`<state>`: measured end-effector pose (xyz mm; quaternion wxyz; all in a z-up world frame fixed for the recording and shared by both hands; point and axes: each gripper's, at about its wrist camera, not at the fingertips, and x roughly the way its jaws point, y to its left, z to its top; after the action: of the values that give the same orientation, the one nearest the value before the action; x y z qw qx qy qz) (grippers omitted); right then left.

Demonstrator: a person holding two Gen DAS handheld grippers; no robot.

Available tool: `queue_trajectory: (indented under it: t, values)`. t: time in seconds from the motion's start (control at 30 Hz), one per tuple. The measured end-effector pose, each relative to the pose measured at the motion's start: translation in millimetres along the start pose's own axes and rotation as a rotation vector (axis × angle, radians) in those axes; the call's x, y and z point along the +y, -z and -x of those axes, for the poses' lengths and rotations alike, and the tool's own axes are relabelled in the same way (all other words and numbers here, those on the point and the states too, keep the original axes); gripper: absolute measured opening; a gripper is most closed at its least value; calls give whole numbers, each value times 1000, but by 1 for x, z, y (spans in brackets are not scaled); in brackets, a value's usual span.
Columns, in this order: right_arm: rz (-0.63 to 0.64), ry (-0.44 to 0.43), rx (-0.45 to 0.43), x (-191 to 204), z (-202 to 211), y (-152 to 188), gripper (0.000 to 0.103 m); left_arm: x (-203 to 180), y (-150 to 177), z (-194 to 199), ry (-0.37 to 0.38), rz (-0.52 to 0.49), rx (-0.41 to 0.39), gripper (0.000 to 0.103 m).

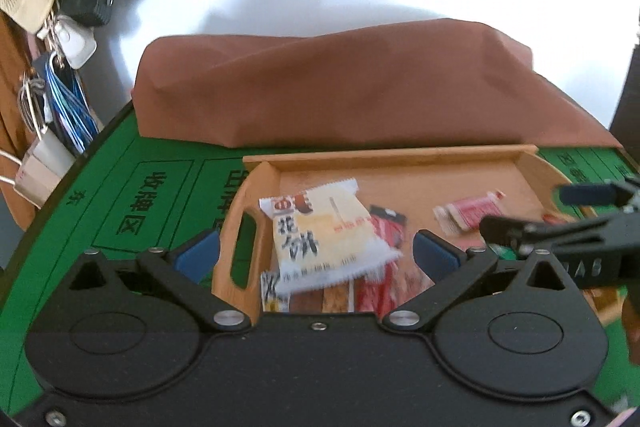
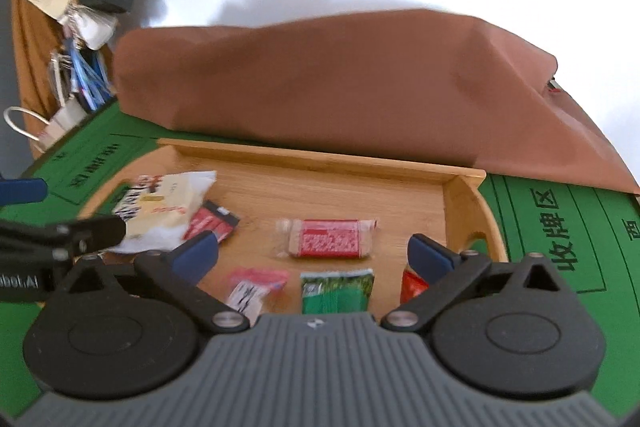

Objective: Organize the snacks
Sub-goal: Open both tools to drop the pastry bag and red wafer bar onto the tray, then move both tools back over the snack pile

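Observation:
A wooden tray (image 1: 384, 155) lies on the green mat and holds several snack packets. My left gripper (image 1: 316, 255) stands open above its left end, over a yellow-and-white pastry packet (image 1: 324, 231) and a dark red packet (image 1: 386, 227). Nothing is between its pads. My right gripper (image 2: 314, 253) is open over the right half of the tray (image 2: 320, 157), empty, above a red-and-white bar (image 2: 328, 239), a green packet (image 2: 338, 291) and a pink packet (image 2: 256, 285). A small red packet (image 2: 412, 285) peeks out under its right finger. Each gripper shows at the edge of the other's view.
A brown cloth (image 1: 332, 87) covers a bulky mound right behind the tray. The green mat (image 1: 120, 187) with printed characters spreads to both sides. Bags, a hat and cords (image 1: 60, 7) hang at the far left against a white wall.

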<state>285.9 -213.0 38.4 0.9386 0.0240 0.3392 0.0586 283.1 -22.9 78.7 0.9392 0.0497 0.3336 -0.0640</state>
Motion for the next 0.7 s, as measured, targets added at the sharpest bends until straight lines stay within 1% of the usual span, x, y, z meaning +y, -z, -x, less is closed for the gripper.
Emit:
queue_trajectory:
  t: [0.2, 0.37, 0.43, 0.57, 0.7]
  values:
    - [8, -57, -20, -1, 38, 18, 103, -7, 30, 42, 27, -37, -33, 103]
    - [57, -79, -31, -1, 70, 37, 103, -11, 62, 69, 59, -30, -38, 103]
    - [76, -87, -31, -1, 81, 44, 103, -15, 73, 77, 73, -39, -33, 103]
    - [122, -106, -22, 1, 97, 59, 103, -23, 94, 90, 70, -73, -38, 103]
    - [186, -129, -7, 4, 108, 75, 103, -28, 113, 95, 95, -77, -11, 103]
